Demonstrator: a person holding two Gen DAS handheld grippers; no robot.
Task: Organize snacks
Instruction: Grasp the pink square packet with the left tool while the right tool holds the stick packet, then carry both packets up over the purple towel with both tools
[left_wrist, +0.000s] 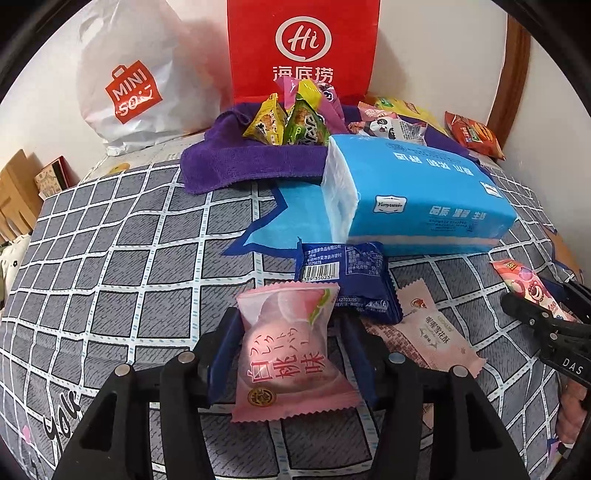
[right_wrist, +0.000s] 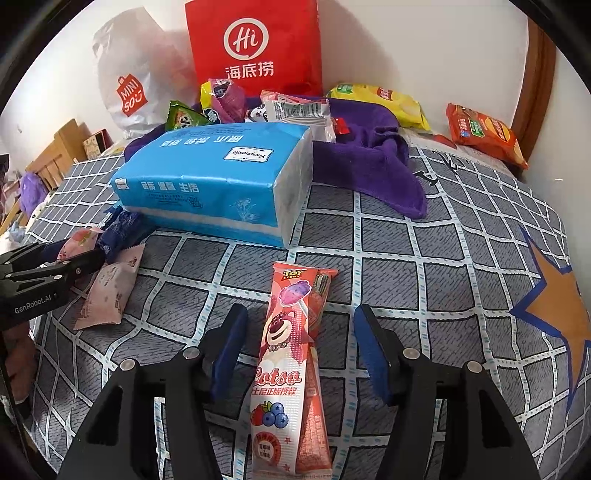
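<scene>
Checked bedding carries the scatter. Lower centre, the left gripper (left_wrist: 291, 354) stands apart around a pink peach pack (left_wrist: 288, 350), not pinching; the right gripper (right_wrist: 295, 350) gapes over a Lotso stick (right_wrist: 288, 373). Upper frame, a towel (left_wrist: 221, 162) holds a few snacks; most seem unsorted.

Left gripper (left_wrist: 291, 354) fingers slightly parted; right gripper (right_wrist: 301, 350) fingers wide apart, both angled downward.
</scene>
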